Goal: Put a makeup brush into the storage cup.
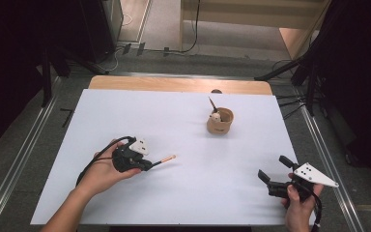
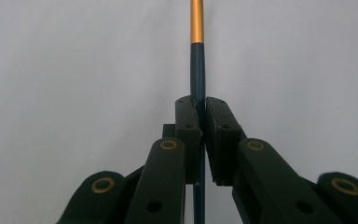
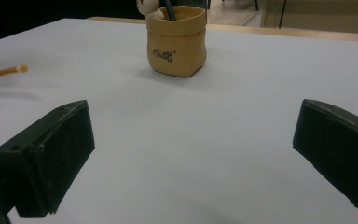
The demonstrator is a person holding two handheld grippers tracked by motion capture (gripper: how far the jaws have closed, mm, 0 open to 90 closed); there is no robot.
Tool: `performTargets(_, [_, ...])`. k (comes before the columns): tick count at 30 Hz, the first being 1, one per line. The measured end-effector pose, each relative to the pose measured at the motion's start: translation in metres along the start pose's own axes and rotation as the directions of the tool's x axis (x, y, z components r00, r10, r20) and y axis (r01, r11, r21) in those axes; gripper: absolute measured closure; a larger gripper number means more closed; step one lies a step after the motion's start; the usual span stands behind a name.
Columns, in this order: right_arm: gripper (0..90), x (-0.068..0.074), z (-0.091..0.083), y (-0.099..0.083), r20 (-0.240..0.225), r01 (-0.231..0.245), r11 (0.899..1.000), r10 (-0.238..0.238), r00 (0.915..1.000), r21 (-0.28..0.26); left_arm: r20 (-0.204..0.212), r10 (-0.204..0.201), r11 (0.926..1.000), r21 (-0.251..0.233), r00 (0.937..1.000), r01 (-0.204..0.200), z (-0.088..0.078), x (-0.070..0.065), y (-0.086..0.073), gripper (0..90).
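Note:
My left gripper (image 1: 147, 166) (image 2: 202, 105) is shut on a thin make-up brush (image 1: 163, 160) (image 2: 197, 56) with a dark blue shaft and a gold band. The brush lies nearly level over the white table, its small tip pointing right toward the middle. That tip (image 3: 11, 71) also shows at the left edge of the right gripper view. A tan pouch-shaped holder (image 1: 220, 121) (image 3: 177, 44) stands upright at the far middle right, with a dark stick and a pale item poking out of it. My right gripper (image 1: 274, 168) (image 3: 193, 126) rests open near the front right, facing the holder, with nothing between its jaws.
The white table top (image 1: 183, 193) has a wooden strip (image 1: 178, 84) along its far edge. Metal rails run along both sides on the floor. Dark stands and cables surround the table.

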State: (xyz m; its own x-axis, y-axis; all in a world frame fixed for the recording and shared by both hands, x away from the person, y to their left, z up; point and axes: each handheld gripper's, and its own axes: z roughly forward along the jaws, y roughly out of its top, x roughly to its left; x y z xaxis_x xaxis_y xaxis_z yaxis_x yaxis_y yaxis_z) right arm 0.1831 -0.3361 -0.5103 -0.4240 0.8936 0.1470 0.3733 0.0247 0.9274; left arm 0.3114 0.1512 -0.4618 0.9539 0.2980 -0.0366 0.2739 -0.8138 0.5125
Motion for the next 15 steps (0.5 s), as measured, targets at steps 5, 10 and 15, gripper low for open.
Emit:
performTargets(5, [0.0, 0.003, 0.001, 0.002, -0.004, 0.007, 1.000, -0.007, 1.0000, -0.004, -0.008, -0.014, 0.9977, -0.067, 0.9999, 0.013, -0.006, -0.001, 0.002, 84.9])
performTargets(10, [0.0, 0.005, 0.002, 0.004, -0.005, 0.004, 1.000, -0.004, 1.0000, -0.005, -0.012, -0.042, 0.9860, -0.162, 0.9991, 0.039, -0.010, -0.003, 0.006, 85.0])
performTargets(15, [0.0, 0.009, 0.005, 0.005, -0.012, 0.007, 1.000, -0.007, 0.9999, 0.000, -0.016, -0.066, 0.9729, -0.223, 0.9977, 0.061, -0.011, -0.005, 0.007, 85.0])
